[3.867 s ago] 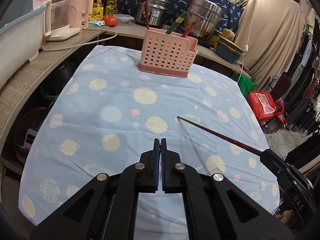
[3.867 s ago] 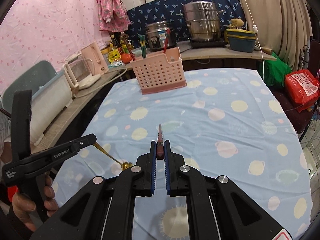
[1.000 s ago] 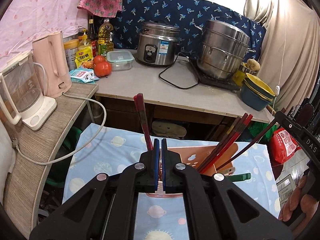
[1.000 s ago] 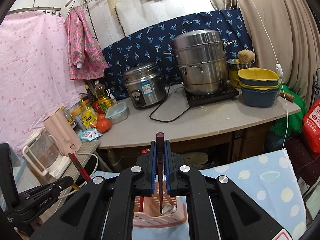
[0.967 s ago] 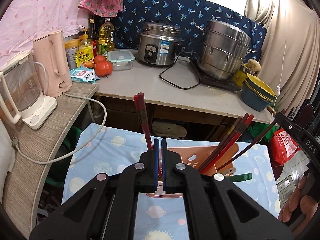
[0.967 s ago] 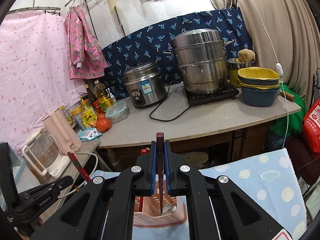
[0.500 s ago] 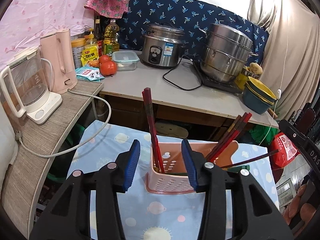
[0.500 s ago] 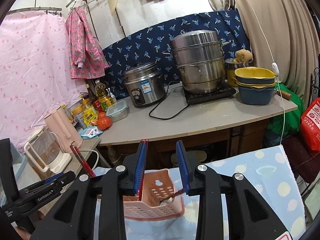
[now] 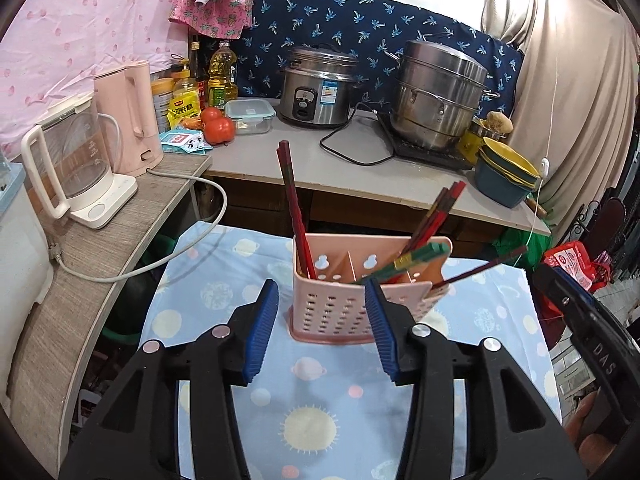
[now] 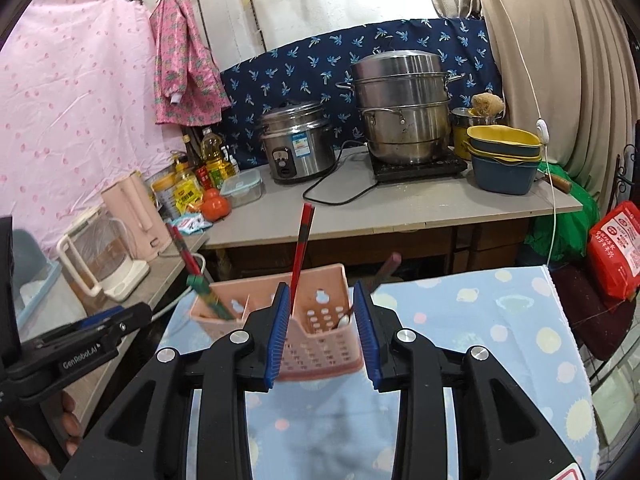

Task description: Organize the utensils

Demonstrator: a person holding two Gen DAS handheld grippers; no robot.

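Note:
A pink perforated utensil basket stands at the far end of the table with the blue planet-print cloth. Red chopsticks stand in its left compartment, and more red and green chopsticks lean in its right one. My left gripper is open and empty, just in front of the basket. My right gripper is open and empty over the basket. A red chopstick stands in the basket between its fingers, and a dark one leans out to the right.
A counter behind the table holds a rice cooker, a steel steamer pot, stacked bowls, tomatoes and bottles. A glass kettle and a pink kettle stand on the left shelf. A red bag hangs at the right.
Both grippers opened and let go of their chopsticks, which now stand in the basket. Both grippers have drawn back a little from the basket.

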